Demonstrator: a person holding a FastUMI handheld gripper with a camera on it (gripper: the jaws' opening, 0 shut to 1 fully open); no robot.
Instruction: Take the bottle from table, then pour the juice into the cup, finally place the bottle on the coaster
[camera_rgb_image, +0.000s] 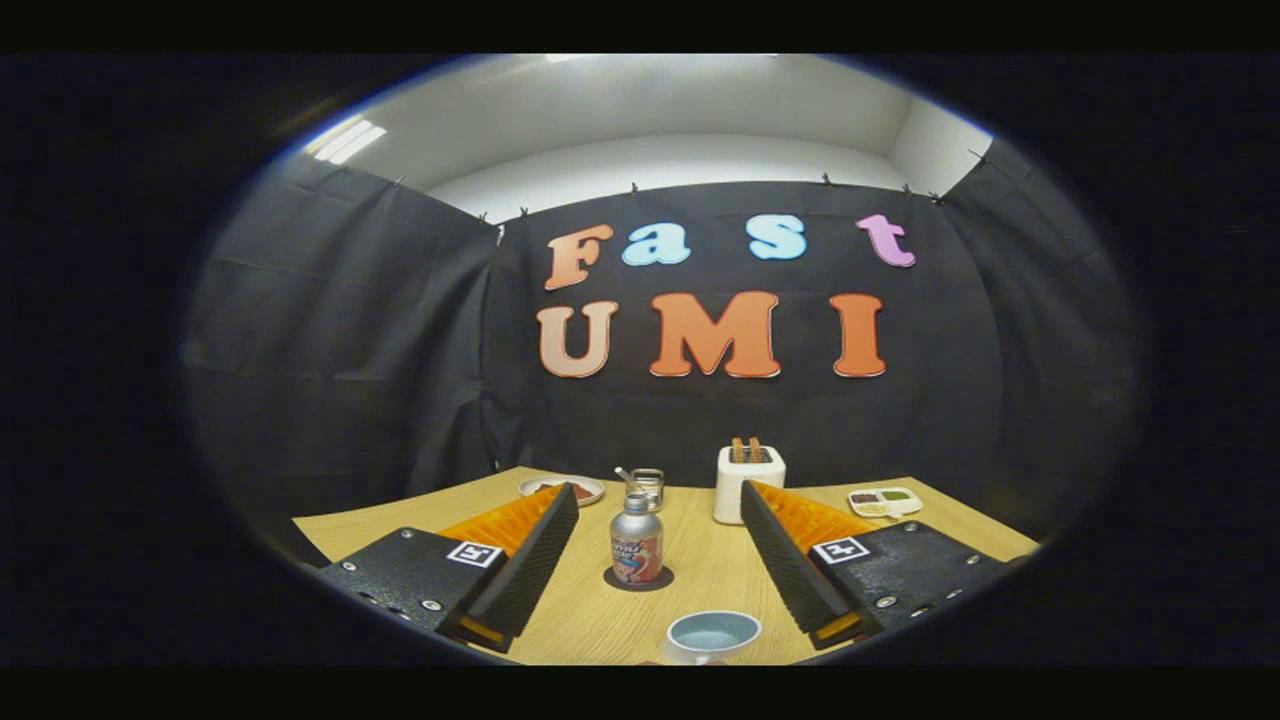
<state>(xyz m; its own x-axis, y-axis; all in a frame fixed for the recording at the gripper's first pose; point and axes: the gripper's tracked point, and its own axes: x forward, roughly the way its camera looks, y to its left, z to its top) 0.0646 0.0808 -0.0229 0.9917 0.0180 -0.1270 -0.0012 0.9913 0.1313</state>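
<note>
claw (655, 590) spread wide, both fingers well apart, gripping nothing. hovering over a light wooden tabletop (720, 570). between the fingers, upright: a small silver bottle (637, 545) with a printed label, cap on, standing on a dark round coaster (640, 580). touching neither finger. nearer than the bottle, between the fingertips and a touch to the right: a pale cup (712, 636), open mouth up, apart from the coaster. contents hard to judge from here; maybe a pale bluish inside, nothing more to be told.

beyond the bottle, farther back on the tabletop: a small clear glass mug (648, 487) with a shiny rim, something like a spoon handle sticking out at its left. left of that, partly hidden behind the left finger: a flat plate (555, 487) with something brownish on it. right of the mug: a white toaster (748, 480), upright, two brown slices poking from the slots on top, its lower right corner hidden by the right finger. farther right, near the far edge: a small white divided tray (885, 501) with dark and greenish bits in its compartments.

square black-and-white marker on top of each finger's base. black cloth wall behind the tabletop, white ceiling above it.
</note>
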